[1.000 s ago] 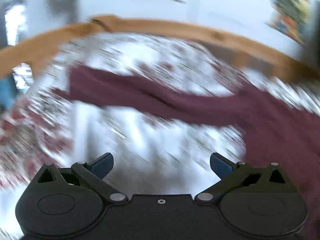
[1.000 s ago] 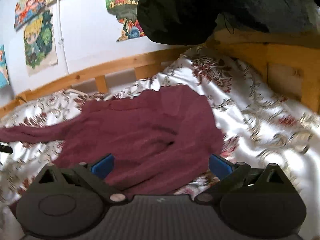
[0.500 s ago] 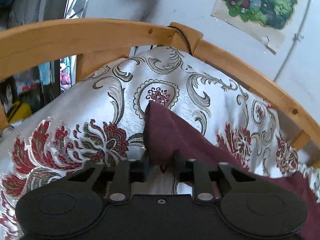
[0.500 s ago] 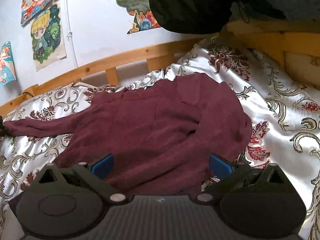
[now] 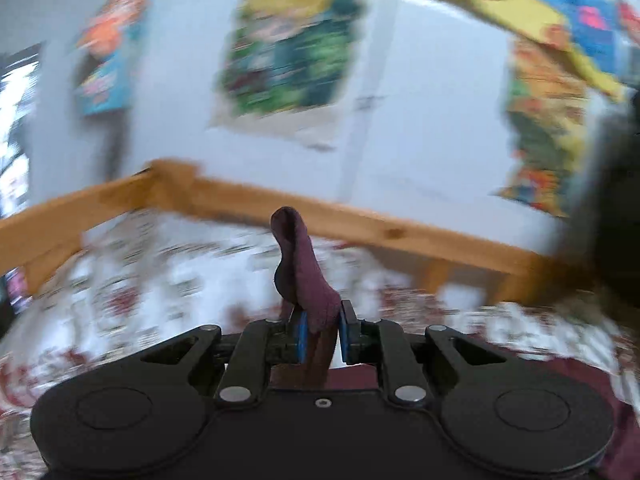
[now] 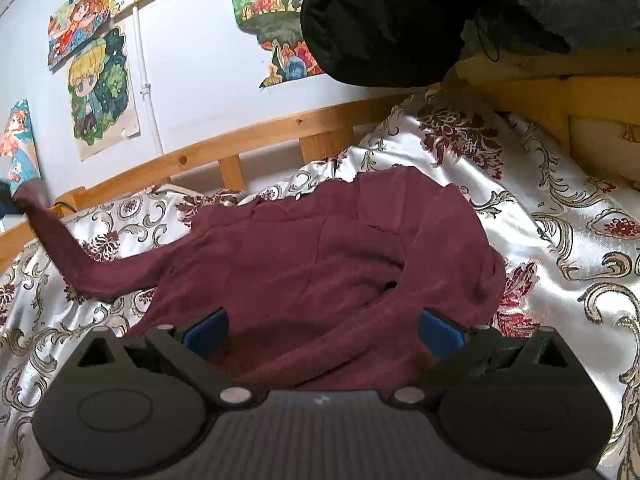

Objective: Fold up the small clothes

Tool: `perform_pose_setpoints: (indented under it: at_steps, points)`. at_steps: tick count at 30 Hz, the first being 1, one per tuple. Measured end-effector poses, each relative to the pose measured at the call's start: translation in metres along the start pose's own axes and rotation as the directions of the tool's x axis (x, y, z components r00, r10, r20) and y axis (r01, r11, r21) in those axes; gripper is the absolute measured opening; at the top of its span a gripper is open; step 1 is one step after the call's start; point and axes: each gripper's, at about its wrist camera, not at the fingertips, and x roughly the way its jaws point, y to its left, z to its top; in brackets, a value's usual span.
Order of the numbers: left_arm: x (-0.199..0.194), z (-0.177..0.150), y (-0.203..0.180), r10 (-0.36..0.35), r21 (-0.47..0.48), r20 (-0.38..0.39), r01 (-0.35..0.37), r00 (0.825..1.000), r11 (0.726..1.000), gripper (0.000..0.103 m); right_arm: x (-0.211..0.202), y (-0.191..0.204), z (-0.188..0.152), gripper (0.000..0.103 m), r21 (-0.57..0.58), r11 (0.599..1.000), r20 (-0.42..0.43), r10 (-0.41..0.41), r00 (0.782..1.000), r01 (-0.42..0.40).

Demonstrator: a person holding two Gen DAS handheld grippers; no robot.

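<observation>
A maroon long-sleeved sweater (image 6: 320,248) lies spread on the patterned bedspread (image 6: 560,220). Its left sleeve (image 6: 68,256) rises off the bed toward the left edge of the right wrist view. In the left wrist view my left gripper (image 5: 322,336) is closing, its blue pads pressing on that sleeve's cuff (image 5: 296,252), which sticks up past the fingers. My right gripper (image 6: 322,332) hovers open just above the sweater's near hem, nothing pinched between its blue pads (image 6: 204,332).
A wooden bed rail (image 6: 248,140) runs along the far side, and a wooden headboard (image 6: 580,92) stands at the right. A black garment (image 6: 400,20) hangs over the upper right. Drawings (image 6: 100,92) are stuck on the white wall.
The left gripper went from open to shut on the sleeve cuff and has lifted it off the bed. The right gripper has hardly moved.
</observation>
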Motion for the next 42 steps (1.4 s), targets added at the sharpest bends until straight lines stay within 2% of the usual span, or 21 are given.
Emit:
perform_pose_setpoints:
  at_steps: [2,4,8,12,13,18,20,21,24,26,29,32,33,34,37,40,42]
  points:
    - [-0.004,-0.001,-0.033,-0.087,0.053,0.008,0.087,0.996,0.995,0.016,-0.001,-0.001,0.001,0.103,-0.001,1.0,0.009,-0.002,1.0,0.002]
    - [-0.009,-0.006,-0.067,-0.181,0.109,0.004,0.18,0.983,0.978,0.016,-0.002,-0.002,0.003,0.103,-0.004,1.0,0.019,-0.01,1.0,0.011]
    - [-0.015,-0.027,-0.128,-0.349,0.21,-0.05,0.352,0.936,0.912,0.016,-0.004,-0.008,0.007,0.103,-0.002,0.998,0.033,-0.059,0.998,0.06]
    - [-0.015,-0.06,-0.169,-0.447,0.259,-0.15,0.472,0.882,0.843,0.016,-0.003,-0.018,0.011,0.103,0.025,0.993,0.043,-0.118,0.992,0.117]
    - [-0.013,-0.071,-0.178,-0.462,0.266,-0.183,0.496,0.868,0.826,0.016,-0.003,-0.021,0.011,0.103,0.033,0.991,0.046,-0.128,0.991,0.126]
    - [-0.009,-0.12,-0.204,-0.49,0.26,-0.317,0.572,0.812,0.778,0.017,-0.005,-0.035,0.014,0.103,0.073,0.982,0.07,-0.18,0.981,0.175]
    - [-0.01,-0.139,-0.207,-0.485,0.275,-0.358,0.587,0.798,0.762,0.017,-0.005,-0.04,0.015,0.103,0.088,0.977,0.076,-0.203,0.976,0.196]
    - [-0.01,-0.147,-0.209,-0.48,0.278,-0.375,0.59,0.793,0.758,0.017,-0.005,-0.044,0.015,0.103,0.098,0.974,0.076,-0.213,0.974,0.206]
    - [-0.003,-0.167,-0.208,-0.479,0.24,-0.436,0.611,0.762,0.754,0.018,-0.003,-0.051,0.014,0.103,0.125,0.966,0.069,-0.234,0.97,0.224]
    - [0.0,-0.181,-0.208,-0.467,0.237,-0.465,0.614,0.752,0.753,0.02,-0.001,-0.054,0.013,0.103,0.134,0.964,0.061,-0.24,0.969,0.231]
    - [0.002,-0.197,-0.21,-0.452,0.225,-0.519,0.627,0.725,0.746,0.025,0.001,-0.053,0.011,0.103,0.127,0.964,0.057,-0.24,0.969,0.231]
    - [0.0,-0.203,-0.205,-0.465,0.17,-0.567,0.65,0.679,0.741,0.042,0.001,-0.05,0.01,0.103,0.108,0.968,0.057,-0.232,0.971,0.225]
    - [-0.001,-0.202,-0.202,-0.472,0.16,-0.566,0.651,0.676,0.742,0.052,0.002,-0.049,0.01,0.103,0.1,0.969,0.056,-0.231,0.971,0.225]
    - [-0.003,-0.201,-0.199,-0.472,0.157,-0.558,0.646,0.682,0.747,0.063,0.002,-0.047,0.009,0.103,0.092,0.97,0.054,-0.231,0.972,0.225]
    - [-0.013,-0.193,-0.183,-0.473,0.14,-0.512,0.613,0.717,0.778,0.079,0.005,-0.044,0.008,0.103,0.066,0.973,0.043,-0.226,0.973,0.223]
    - [-0.017,-0.186,-0.163,-0.427,0.129,-0.471,0.539,0.772,0.832,0.089,0.009,-0.037,0.007,0.103,0.024,0.977,0.027,-0.215,0.976,0.214]
    - [-0.015,-0.185,-0.145,-0.356,0.133,-0.456,0.458,0.815,0.879,0.091,0.011,-0.029,0.004,0.103,-0.018,0.98,0.026,-0.196,0.98,0.196]
